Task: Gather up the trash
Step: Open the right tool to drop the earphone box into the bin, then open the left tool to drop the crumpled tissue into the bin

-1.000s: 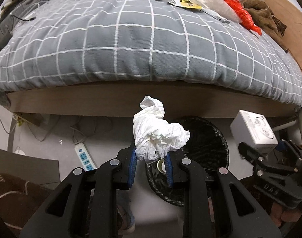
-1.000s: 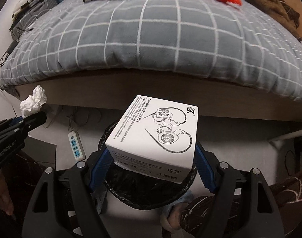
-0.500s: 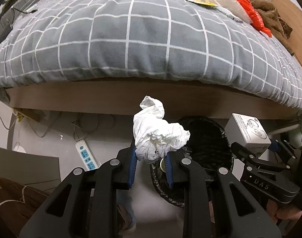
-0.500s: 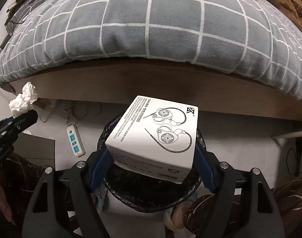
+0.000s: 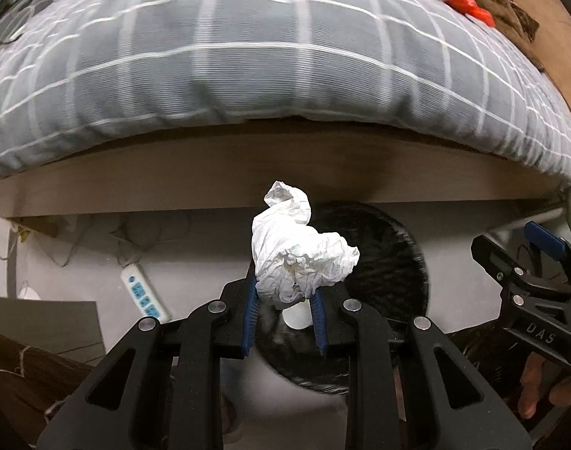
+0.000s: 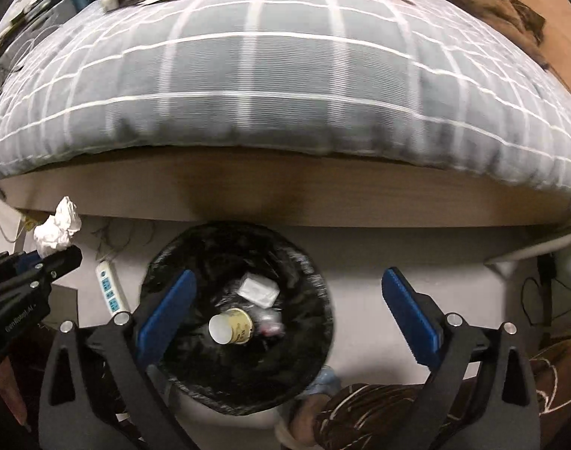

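Two grippers hang over a black-lined bin [image 6: 233,322] that stands on the pale floor just in front of a bed. The left gripper [image 5: 283,313] pinches a crumpled white tissue [image 5: 298,258], its blue pads closed tight on the lower part while the rest bulges above them, over the bin's near rim. The right gripper [image 6: 285,311] is opening, its jaws spread wide with nothing between them. Straight below it, inside the bin, lie a white box [image 6: 258,291] and a paper cup [image 6: 231,326] tipped on its side. A grey checked quilt [image 6: 285,86] covers the bed, and a power strip [image 6: 108,289] lies on the floor left of the bin.
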### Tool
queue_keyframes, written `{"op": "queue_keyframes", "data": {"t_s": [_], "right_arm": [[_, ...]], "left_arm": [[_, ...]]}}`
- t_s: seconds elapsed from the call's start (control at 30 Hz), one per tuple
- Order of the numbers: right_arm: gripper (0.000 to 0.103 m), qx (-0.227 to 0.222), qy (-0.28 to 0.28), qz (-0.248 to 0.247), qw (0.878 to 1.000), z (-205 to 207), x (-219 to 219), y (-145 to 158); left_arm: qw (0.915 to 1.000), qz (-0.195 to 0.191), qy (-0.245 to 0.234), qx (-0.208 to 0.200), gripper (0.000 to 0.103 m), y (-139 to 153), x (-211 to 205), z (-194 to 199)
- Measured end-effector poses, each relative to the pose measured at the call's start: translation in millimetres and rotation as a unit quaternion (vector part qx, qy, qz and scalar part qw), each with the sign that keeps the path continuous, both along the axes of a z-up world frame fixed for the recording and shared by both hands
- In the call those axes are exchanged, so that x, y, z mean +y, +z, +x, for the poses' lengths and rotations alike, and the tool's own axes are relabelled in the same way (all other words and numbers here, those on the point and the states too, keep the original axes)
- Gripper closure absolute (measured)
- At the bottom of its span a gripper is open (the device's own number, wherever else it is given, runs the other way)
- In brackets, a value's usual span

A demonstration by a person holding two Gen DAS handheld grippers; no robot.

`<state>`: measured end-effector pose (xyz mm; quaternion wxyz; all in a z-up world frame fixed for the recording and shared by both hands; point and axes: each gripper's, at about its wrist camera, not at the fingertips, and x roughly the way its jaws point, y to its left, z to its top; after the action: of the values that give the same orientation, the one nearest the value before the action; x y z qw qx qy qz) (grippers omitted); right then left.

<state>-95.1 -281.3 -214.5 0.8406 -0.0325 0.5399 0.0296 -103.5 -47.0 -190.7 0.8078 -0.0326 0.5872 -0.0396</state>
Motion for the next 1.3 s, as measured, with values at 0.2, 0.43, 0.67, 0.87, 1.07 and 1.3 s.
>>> {"op": "queue_keyframes", "data": {"t_s": [0.2,0.43,0.67,0.87,1.07,1.3], "right_arm": [[0.008,-0.002,-0.02,-0.005,1.0,-4.6,-37.4,-3.2],[0.008,-0.003,-0.047,-0.003,0.999,-5.3,-64.6,-0.4],[0.008,0.003,-0.067,0.003,0.998,-4.2,-80.4,-1.2],[0.008,0.004,-0.065,0.007,0.998,-3.0,-79.7,-4.7],[0.008,0.004,-0.061,0.006,0.998,-3.7,-76.3,-7.2],[0.008,-0.001,-0.061,0.005,0.998,-3.8,-75.5,-4.2]], "left_arm": [[0.9995,-0.001,-0.028,0.012,0.08,-13.6,-30.8,5.4],[0.9985,-0.002,-0.048,0.027,0.08,-28.7,-59.7,8.6],[0.9976,-0.005,-0.059,0.036,0.079,-38.5,-74.1,10.0],[0.9972,0.004,-0.061,0.042,0.074,-44.7,-78.0,10.0],[0.9973,0.005,-0.059,0.043,0.064,-44.9,-77.3,10.2],[0.9975,0.004,-0.059,0.039,0.048,-39.4,-73.8,9.9]]}}
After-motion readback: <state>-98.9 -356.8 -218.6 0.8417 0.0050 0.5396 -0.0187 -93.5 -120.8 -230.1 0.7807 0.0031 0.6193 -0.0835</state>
